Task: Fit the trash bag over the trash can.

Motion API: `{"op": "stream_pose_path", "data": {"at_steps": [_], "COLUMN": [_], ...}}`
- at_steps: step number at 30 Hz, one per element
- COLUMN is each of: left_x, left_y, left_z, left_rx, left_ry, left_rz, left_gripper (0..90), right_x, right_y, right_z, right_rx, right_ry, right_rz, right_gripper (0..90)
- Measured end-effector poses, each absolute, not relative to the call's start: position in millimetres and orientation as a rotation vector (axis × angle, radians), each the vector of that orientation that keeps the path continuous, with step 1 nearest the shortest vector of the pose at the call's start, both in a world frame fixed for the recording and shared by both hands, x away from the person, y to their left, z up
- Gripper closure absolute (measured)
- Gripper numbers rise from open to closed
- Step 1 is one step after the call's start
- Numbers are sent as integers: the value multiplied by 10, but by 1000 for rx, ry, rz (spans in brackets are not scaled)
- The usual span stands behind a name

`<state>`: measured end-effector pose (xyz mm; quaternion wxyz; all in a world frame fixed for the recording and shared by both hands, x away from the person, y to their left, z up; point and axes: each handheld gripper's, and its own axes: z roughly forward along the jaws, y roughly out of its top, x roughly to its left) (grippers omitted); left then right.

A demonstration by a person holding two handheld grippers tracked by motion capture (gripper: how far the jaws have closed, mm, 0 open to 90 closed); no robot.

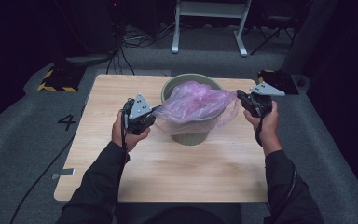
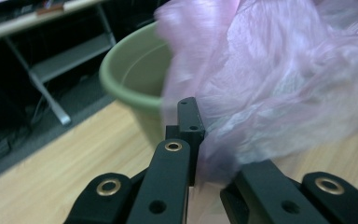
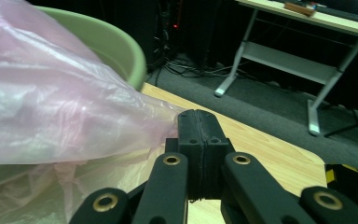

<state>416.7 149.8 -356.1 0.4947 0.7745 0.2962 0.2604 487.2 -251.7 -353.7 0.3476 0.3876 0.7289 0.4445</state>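
A pale green bin [image 1: 186, 135] stands at the middle back of the wooden table [image 1: 168, 172]. A thin pink plastic bag [image 1: 193, 100] lies stretched over its mouth. My left gripper [image 1: 154, 112] is at the bin's left side, shut on the bag's left edge. In the left gripper view the bag [image 2: 270, 84] bunches between the jaws of that gripper [image 2: 200, 135] and covers the right one, with the bin [image 2: 135, 79] behind. My right gripper [image 1: 239, 95] is at the bin's right, shut on the bag's right edge. In the right gripper view its pads [image 3: 198, 123] press together on the film [image 3: 51, 116] beside the bin's rim [image 3: 116, 46].
A white-legged desk frame [image 1: 209, 23] stands on the grey floor behind the table, with cables [image 1: 135, 39] lying to its left. A yellow-and-black striped block [image 1: 56, 81] sits off the table's back left corner. The table's front half is bare wood.
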Motion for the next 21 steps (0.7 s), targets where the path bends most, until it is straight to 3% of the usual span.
{"op": "stream_pose_path", "data": {"at_steps": [7,21], "left_x": [4362,4725], "left_y": [1694,1814], "left_z": [-3707,-3821], "left_rx": [1805,1775], "left_ry": [855,904], "left_rz": [519,549], "left_gripper": [898,899], "right_x": [5010,5226], "right_y": [-2506,-2441], "right_z": [-3629,-3617], "right_rx": [1071,1106], "right_ry": [1891,1863], "right_rz": [1114,1115], "right_gripper": [898,898]}}
